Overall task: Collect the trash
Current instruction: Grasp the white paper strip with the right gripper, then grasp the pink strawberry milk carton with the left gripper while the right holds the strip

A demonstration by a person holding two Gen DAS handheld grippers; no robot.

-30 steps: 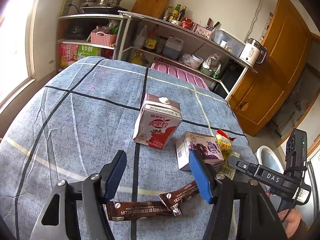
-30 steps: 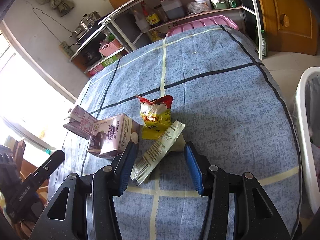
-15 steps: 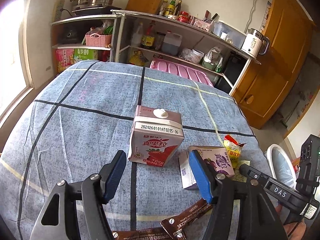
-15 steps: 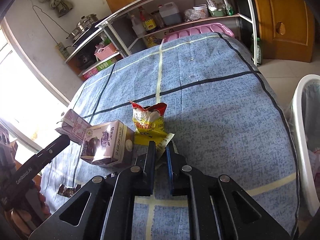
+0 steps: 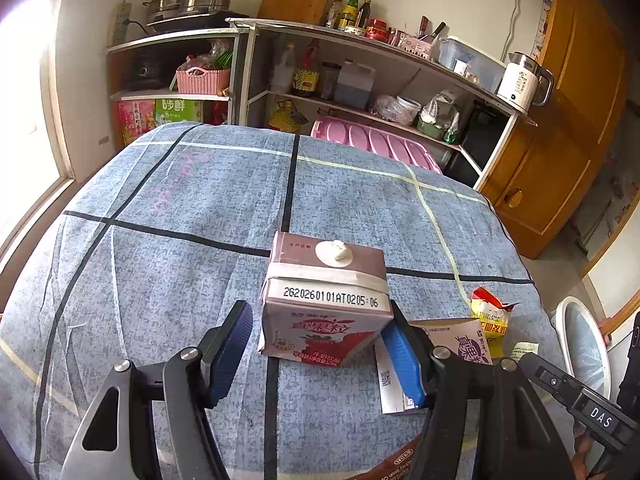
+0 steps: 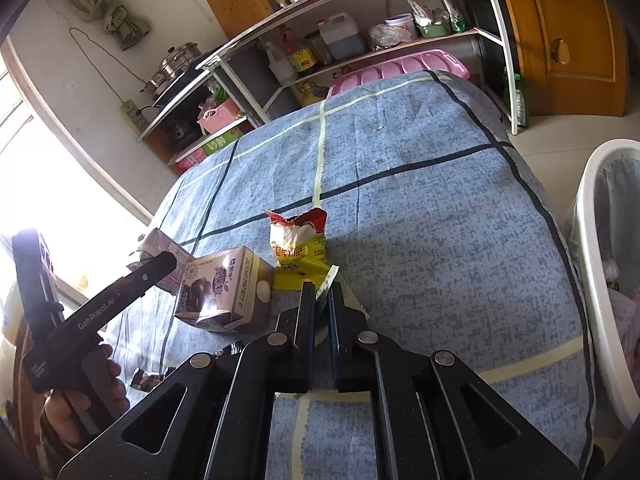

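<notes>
Since a second ago, left gripper (image 5: 320, 344) moved forward to straddle the pink carton (image 5: 326, 304), jaws half open, not touching. Right gripper (image 6: 318, 296) snapped closed on a pale wrapper (image 6: 331, 276), mostly hidden, probably pinched. Blue checked tablecloth (image 6: 420, 200), kitchen shelves (image 5: 360, 60) behind, white bin (image 6: 596, 280) right. Carton upright, mid-table.

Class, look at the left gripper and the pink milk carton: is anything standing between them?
Nothing visible does. The left gripper is open, and the pink milk carton stands upright on the tablecloth just ahead, between its fingers.
</notes>
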